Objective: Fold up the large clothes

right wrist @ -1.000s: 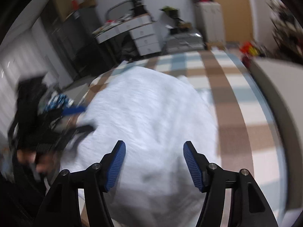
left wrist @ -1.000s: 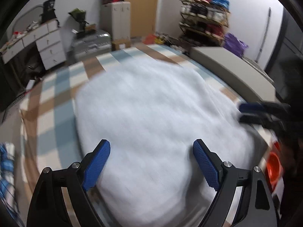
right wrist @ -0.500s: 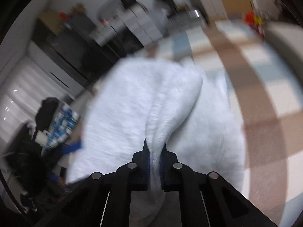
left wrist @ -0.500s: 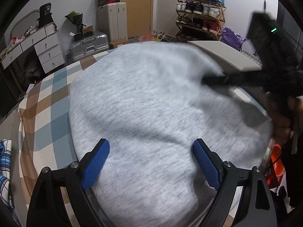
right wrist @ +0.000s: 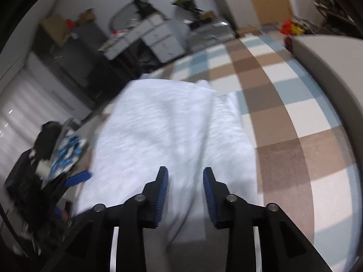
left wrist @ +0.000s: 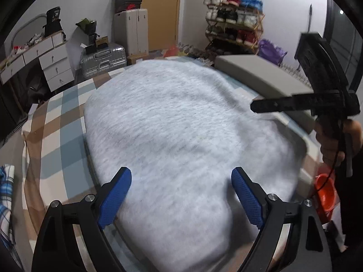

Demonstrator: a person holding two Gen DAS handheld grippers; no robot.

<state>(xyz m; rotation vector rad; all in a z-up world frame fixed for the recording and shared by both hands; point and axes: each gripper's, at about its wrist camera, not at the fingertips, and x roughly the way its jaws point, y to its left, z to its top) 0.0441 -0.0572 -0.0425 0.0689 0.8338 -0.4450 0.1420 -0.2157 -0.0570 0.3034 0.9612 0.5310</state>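
A large light-grey garment [left wrist: 181, 124] lies spread over the checked bed cover [left wrist: 56, 117]. My left gripper [left wrist: 181, 195] hovers wide open above the garment's near edge, with nothing pressed between its blue pads. My right gripper [right wrist: 186, 192] is opening; a soft fold of the same garment [right wrist: 170, 124] runs down beneath the gap, and the pads stand clear of it. In the left wrist view the right gripper [left wrist: 255, 107] shows side-on at the right edge, held by a hand [left wrist: 335, 145]. One blurred blue pad [right wrist: 78, 179] of the left gripper shows in the right wrist view.
A grey padded bed end [left wrist: 261, 79] borders the far right side. Behind the bed stand a shoe rack [left wrist: 233, 22], a silver suitcase [left wrist: 103, 59] and white drawers [left wrist: 52, 61]. An orange bucket [left wrist: 324, 195] sits low on the right. Blue checked cloth [left wrist: 5, 192] lies at the left.
Half a second ago my right gripper was shut on a raised fold of the garment; now its jaws stand apart and the fold has sunk. The left gripper stayed open.
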